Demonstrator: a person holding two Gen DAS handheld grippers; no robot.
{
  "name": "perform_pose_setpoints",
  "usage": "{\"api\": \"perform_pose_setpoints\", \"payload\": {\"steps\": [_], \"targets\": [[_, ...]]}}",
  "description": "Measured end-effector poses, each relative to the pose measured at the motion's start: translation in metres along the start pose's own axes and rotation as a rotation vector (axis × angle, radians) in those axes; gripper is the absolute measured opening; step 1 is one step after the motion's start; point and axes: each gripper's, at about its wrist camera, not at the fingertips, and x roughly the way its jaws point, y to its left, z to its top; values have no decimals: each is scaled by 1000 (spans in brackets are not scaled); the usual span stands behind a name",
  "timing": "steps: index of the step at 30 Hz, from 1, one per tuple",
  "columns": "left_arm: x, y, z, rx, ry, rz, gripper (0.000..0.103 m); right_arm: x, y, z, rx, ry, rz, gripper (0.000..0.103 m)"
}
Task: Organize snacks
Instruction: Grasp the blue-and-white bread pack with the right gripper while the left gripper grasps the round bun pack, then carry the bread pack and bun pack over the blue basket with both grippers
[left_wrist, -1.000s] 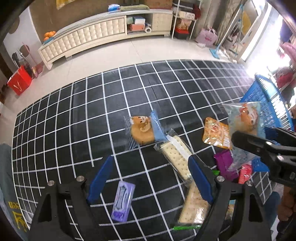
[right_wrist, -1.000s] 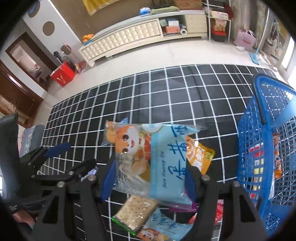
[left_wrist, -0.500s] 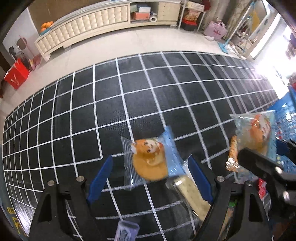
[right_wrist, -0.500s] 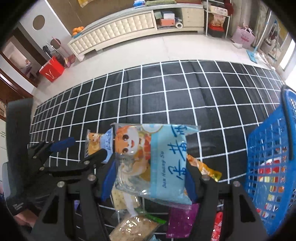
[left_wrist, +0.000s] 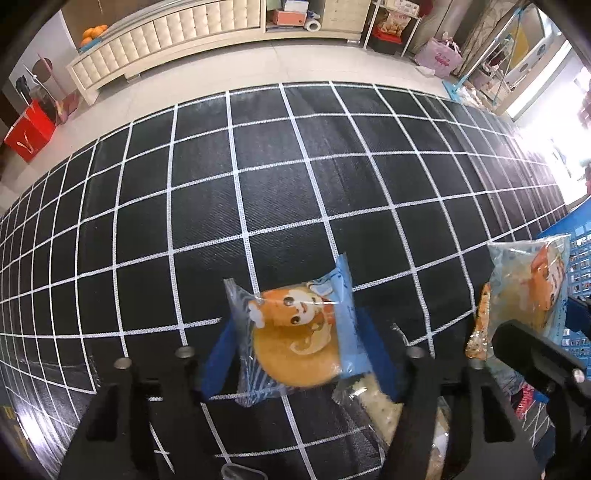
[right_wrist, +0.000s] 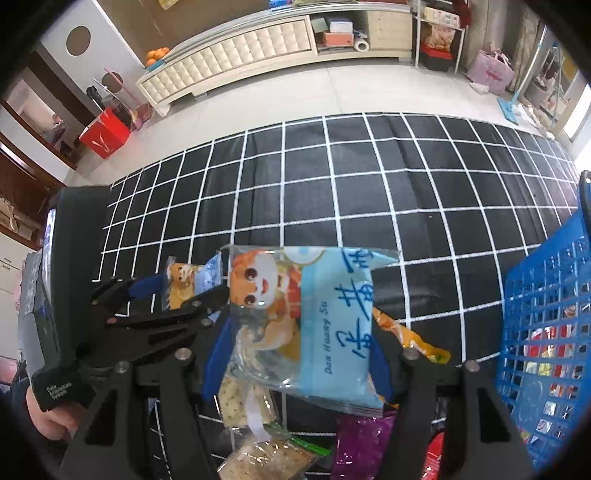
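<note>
While the left gripper (left_wrist: 299, 354) closes in around a blue-and-clear plastic packet holding a round golden pastry with an orange cartoon face (left_wrist: 295, 339), the right gripper (right_wrist: 295, 343) already carries a second, larger blue-and-clear packet with the same orange cartoon and blue lettering (right_wrist: 303, 325), pinched between its blue-padded fingers and held above the black mat with a white grid (right_wrist: 369, 184). The left claw is spread, its blue pads on either side of the pastry packet; whether they touch the wrapper yet I cannot tell, though the packet appears to lie on the mat near the middle, with a clear sleeve of pale square crackers (left_wrist: 373, 402) just to its right and nearer the camera.

Seen from the right wrist, a blue plastic lattice basket (right_wrist: 546, 332) stands at the right edge of the mat, with several colourful packets visible through its wall. Loose on the mat below the carried packet lie an orange foil packet (right_wrist: 410, 336), a purple packet (right_wrist: 362, 443) and more cracker sleeves (right_wrist: 266, 458).

The step in hand looks like a two-handed pick: one snack is secured on the right and the left is taking its own. Next, I judge, the left pads must press together on the pastry packet's middle without crushing the cake or catching the cracker sleeve beside it, then lift; the right needs to travel rightward over the basket's rim and release inside. The slippery film could slide out of a light pinch.
</note>
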Motion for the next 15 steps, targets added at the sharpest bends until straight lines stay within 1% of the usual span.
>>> {"api": "perform_pose_setpoints", "payload": {"steps": [3,7,15], "targets": [[-6,-6,-4,19,6,17,53,-3,-1,-1,9,0,10,68],[-28,-14,-13,25,-30,1,53,-16,0,-5,4,-14,17,68],[-107,-45,-36,75,-144,-11,53,-68,-12,-18,18,-89,28,68]]}}
